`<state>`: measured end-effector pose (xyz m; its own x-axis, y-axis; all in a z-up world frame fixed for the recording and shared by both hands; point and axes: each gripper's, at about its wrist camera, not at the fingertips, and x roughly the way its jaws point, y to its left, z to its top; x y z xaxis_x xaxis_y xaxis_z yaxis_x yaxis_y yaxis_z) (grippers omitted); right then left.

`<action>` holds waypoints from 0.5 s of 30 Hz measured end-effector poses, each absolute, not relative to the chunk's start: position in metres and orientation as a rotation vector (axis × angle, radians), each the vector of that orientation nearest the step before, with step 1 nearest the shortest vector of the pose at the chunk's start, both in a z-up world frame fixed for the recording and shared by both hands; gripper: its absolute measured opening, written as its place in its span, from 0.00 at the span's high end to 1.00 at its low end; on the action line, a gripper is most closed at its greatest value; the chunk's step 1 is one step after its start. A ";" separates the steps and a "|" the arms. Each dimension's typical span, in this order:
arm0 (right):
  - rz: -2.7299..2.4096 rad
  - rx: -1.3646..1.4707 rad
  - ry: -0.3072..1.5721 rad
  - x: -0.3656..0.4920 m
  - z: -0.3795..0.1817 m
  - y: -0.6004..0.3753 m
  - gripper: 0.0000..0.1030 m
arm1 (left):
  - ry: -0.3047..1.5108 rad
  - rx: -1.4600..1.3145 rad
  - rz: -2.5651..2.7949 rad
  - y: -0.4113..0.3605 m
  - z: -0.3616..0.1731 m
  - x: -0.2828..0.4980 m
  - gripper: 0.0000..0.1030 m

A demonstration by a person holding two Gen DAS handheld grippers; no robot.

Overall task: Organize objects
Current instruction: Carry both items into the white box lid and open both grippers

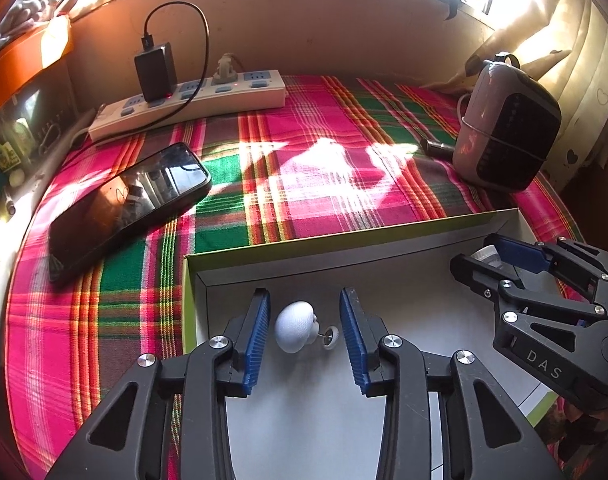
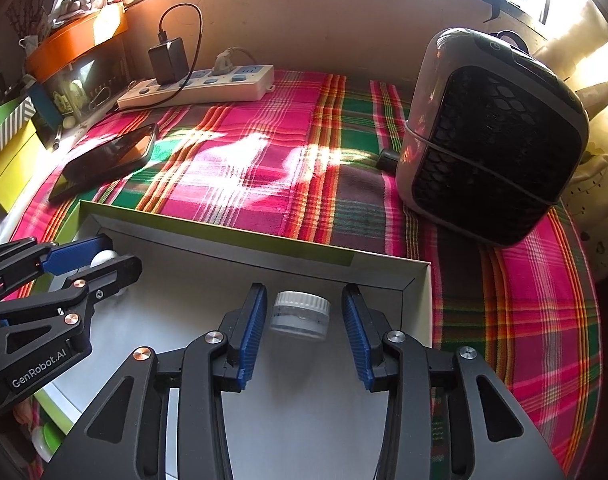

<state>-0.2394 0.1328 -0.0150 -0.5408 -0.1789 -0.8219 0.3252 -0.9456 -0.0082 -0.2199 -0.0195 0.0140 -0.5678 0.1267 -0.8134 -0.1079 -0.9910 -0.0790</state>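
A shallow white box with a green rim [image 1: 343, 246] [image 2: 240, 236] lies on the plaid cloth. In the left wrist view a small white knob with a screw [image 1: 296, 327] lies on the box floor between the blue pads of my open left gripper [image 1: 305, 312], untouched by either pad. In the right wrist view a small clear jar with a white ribbed lid [image 2: 300, 315] stands in the box's far right corner between the pads of my open right gripper [image 2: 304, 312]. Each gripper also shows in the other's view: the right one [image 1: 487, 258], the left one [image 2: 104, 256].
A black phone [image 1: 128, 200] [image 2: 104, 158] lies left of the box. A white power strip with a black charger [image 1: 188, 100] [image 2: 200, 88] sits along the back wall. A grey and black fan heater [image 1: 507, 128] [image 2: 491, 140] stands at right. Boxes are stacked at far left [image 2: 8, 152].
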 end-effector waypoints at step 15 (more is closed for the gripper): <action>-2.555 1.268 0.190 -0.220 0.001 0.141 0.51 | -0.037 -1.324 2.707 -0.020 0.032 -0.196 0.63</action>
<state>-0.2203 0.1408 0.0013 -0.5746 -0.1916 -0.7957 0.3069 -0.9517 0.0076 -0.1961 -0.0196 0.0320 -0.6075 0.1255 -0.7843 -0.1037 -0.9915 -0.0783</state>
